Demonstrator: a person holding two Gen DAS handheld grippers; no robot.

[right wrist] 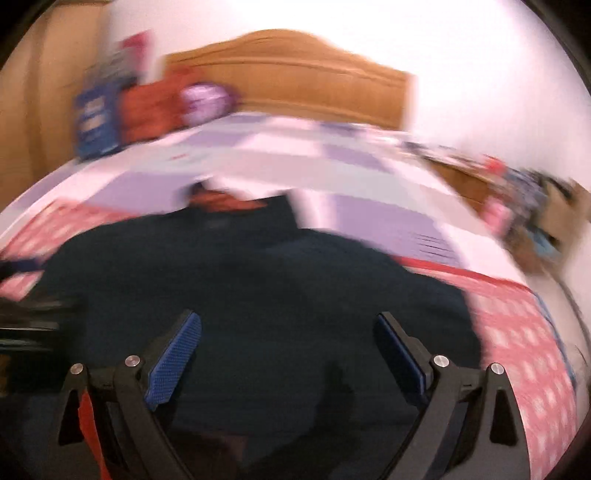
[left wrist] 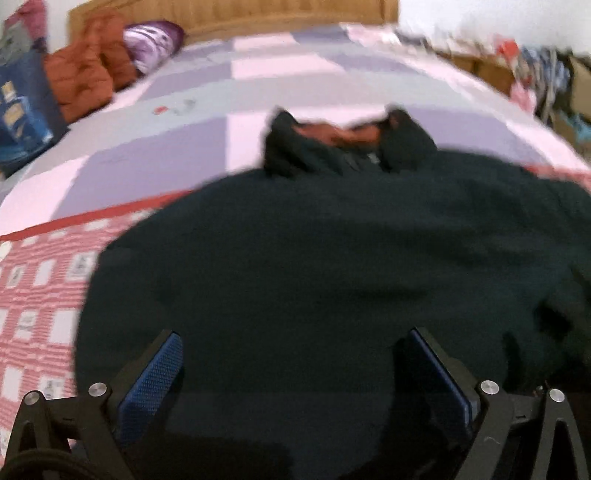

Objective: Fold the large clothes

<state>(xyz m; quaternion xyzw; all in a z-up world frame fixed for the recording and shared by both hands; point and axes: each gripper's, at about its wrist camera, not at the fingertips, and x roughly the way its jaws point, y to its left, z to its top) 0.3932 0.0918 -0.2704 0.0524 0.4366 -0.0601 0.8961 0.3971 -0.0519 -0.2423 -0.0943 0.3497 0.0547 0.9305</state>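
Left tongs (left wrist: 291, 350) and right tongs (right wrist: 288, 332) are seen with blue pads spread wide apart, nothing gripped, both poised over a dark green garment (left wrist: 314, 266). The garment is spread flat on the bed (left wrist: 207, 122), collar (left wrist: 343, 140) toward the wooden headboard (left wrist: 236, 14). Both views are blurred; contact with the fabric cannot be told.

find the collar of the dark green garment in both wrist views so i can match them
Left wrist view: the collar of the dark green garment sits above centre, with a rust-coloured lining showing inside it.
Right wrist view: the collar is left of centre, heavily blurred.
Shared landmark: the tan wooden headboard at the far end of the bed in both views.
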